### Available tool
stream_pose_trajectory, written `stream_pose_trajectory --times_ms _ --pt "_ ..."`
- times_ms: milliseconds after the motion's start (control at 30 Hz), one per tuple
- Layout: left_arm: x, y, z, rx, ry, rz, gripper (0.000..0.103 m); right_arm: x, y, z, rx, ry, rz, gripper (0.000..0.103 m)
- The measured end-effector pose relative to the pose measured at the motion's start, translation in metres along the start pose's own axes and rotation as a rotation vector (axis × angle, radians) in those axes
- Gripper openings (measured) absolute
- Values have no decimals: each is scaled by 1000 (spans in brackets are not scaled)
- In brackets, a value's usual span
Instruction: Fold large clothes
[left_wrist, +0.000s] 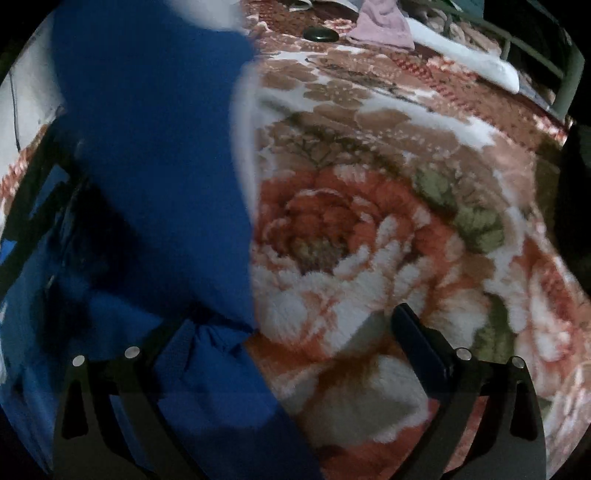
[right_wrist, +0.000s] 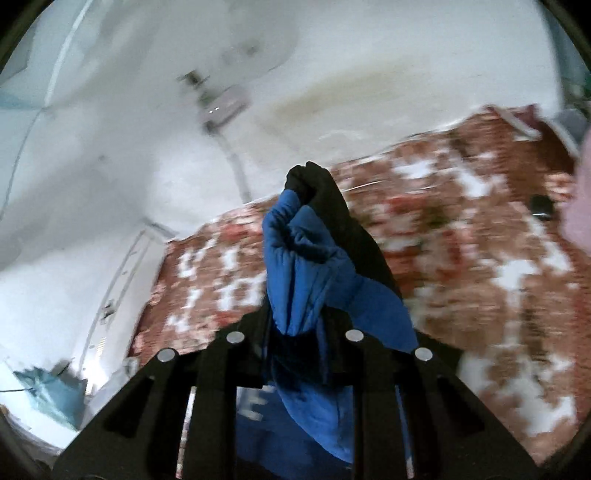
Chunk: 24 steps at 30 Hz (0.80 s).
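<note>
**Blue garment pinched up off the bed, one gripper wide apart**

The blue garment (right_wrist: 306, 266) is bunched and clamped between the closed fingers of the right gripper (right_wrist: 295, 328), seen only in the right wrist view, where a dark lining or cuff (right_wrist: 314, 181) pokes out past the fold. It's held up above the floral blanket (right_wrist: 461, 240), with a white wall (right_wrist: 147, 147) behind; everything there is pretty smeared.

In the left wrist view the same garment (left_wrist: 155, 166) is seen as a big blurry blue sheet hanging over the left side of the blanket (left_wrist: 369, 240), the rest crumpled near the bottom-left. The left gripper (left_wrist: 288, 328) is pointed steeply down, fingers spread wide; cloth lies by the left finger but isn't pinched.

Toward the far edge a pink cloth (left_wrist: 384, 26) and a small dark round object (left_wrist: 320, 35) can be made out.
</note>
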<state>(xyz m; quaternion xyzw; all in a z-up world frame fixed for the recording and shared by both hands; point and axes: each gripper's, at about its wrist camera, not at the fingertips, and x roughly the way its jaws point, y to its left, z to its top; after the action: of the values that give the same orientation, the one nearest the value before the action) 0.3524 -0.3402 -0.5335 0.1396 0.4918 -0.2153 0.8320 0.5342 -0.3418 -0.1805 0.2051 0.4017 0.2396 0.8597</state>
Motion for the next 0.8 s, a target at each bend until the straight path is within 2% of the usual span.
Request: stream_pose_trajectory --times_ms 100,233,367,433,500,567,667,800 --pt "-5 3 -3 -33 1 -22 98 57 48 -10 -29 72 60 19" --pt "-5 8 -3 -86 4 -58 98 141 109 -45 -70 220 103 19" --pt "3 11 -2 -101 10 -77 98 229 153 -102 -136 380 60 19" --pt "6 11 -2 -95 11 -80 98 270 168 -137 -190 443 9 19" --pt "8 11 -2 -88 11 -86 98 304 173 -171 -231 490 -36 19" --pt "8 14 -1 -114 10 -102 98 341 168 -205 -210 573 -46 19" --pt "4 21 1 -183 6 -135 98 375 167 -242 -264 627 -92 19" --pt "4 27 0 -227 2 -173 98 404 165 -280 -364 695 -145 21"
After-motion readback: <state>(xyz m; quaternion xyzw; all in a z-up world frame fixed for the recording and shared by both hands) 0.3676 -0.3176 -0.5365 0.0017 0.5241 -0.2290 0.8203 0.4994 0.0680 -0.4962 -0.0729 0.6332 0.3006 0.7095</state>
